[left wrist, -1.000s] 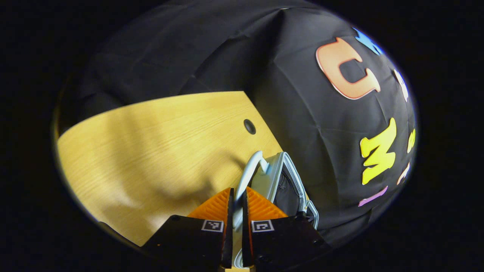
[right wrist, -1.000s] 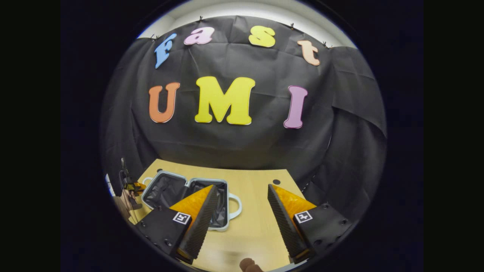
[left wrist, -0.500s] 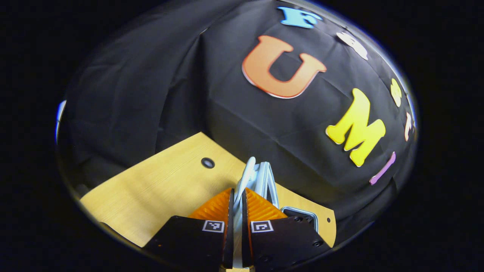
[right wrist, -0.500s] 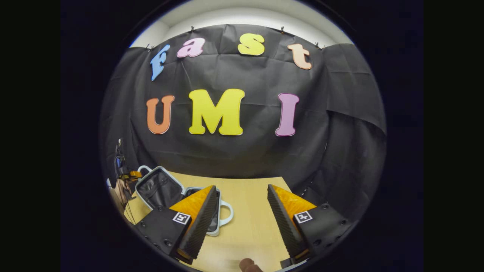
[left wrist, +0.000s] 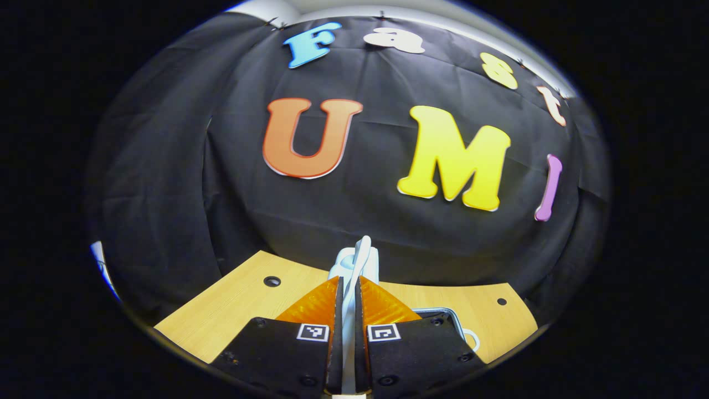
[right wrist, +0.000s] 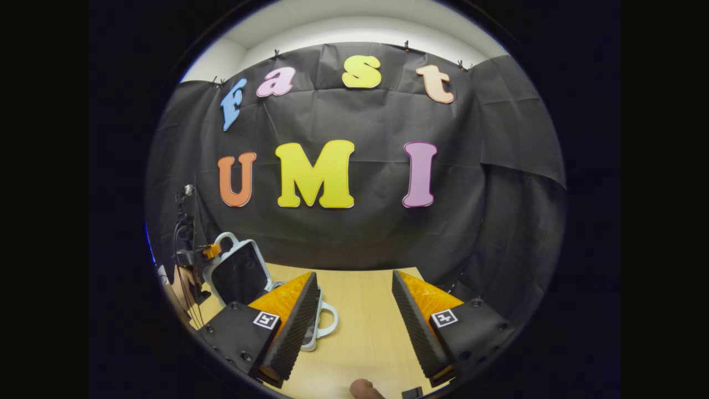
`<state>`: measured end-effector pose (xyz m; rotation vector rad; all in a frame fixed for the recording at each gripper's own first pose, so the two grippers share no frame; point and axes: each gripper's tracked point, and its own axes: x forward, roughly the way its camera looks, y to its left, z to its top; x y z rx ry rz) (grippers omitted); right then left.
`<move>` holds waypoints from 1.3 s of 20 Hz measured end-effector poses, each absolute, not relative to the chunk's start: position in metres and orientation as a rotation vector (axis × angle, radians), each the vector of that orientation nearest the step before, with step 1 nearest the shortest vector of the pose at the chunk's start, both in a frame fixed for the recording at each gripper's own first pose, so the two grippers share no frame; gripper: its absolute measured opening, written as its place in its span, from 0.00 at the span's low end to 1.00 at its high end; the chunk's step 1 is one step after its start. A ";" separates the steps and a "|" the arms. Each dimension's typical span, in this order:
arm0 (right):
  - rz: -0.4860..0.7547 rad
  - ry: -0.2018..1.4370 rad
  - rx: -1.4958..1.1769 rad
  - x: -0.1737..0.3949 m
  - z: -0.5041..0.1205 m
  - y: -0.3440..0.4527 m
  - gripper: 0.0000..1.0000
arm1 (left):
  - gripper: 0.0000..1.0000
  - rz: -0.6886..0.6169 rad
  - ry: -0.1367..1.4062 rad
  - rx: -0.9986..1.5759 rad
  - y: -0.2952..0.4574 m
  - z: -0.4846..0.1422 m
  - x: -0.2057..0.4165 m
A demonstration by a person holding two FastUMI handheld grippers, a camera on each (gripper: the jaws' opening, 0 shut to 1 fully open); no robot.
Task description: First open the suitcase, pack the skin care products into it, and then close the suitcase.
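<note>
The raised lid (right wrist: 238, 271) of the suitcase (right wrist: 310, 332) stands upright at the table's (right wrist: 360, 310) left side, walling off passage there. The left gripper (left wrist: 349, 293) is clamped on the lid's handle (left wrist: 359, 260), just beside that edge. The lower half lies flat with its own handle (right wrist: 328, 321) jutting toward mid-table. To the right of it bare wood runs to the cloth wall (right wrist: 360, 238); the right gripper (right wrist: 354, 316), fingers spread wide, hangs above this free stretch.
</note>
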<state>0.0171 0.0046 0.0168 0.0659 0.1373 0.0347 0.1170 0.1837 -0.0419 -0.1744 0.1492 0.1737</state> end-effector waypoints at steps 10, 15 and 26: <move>0.059 0.138 0.025 0.040 0.004 -0.047 0.81 | 0.11 0.048 0.190 -0.074 0.020 -0.072 0.129; 0.038 0.164 0.017 0.045 -0.012 -0.088 0.81 | 0.12 -0.029 0.295 -0.026 -0.051 -0.125 0.139; -0.003 0.276 0.041 0.045 -0.065 -0.149 0.81 | 0.12 -0.029 0.477 0.208 -0.105 -0.224 0.157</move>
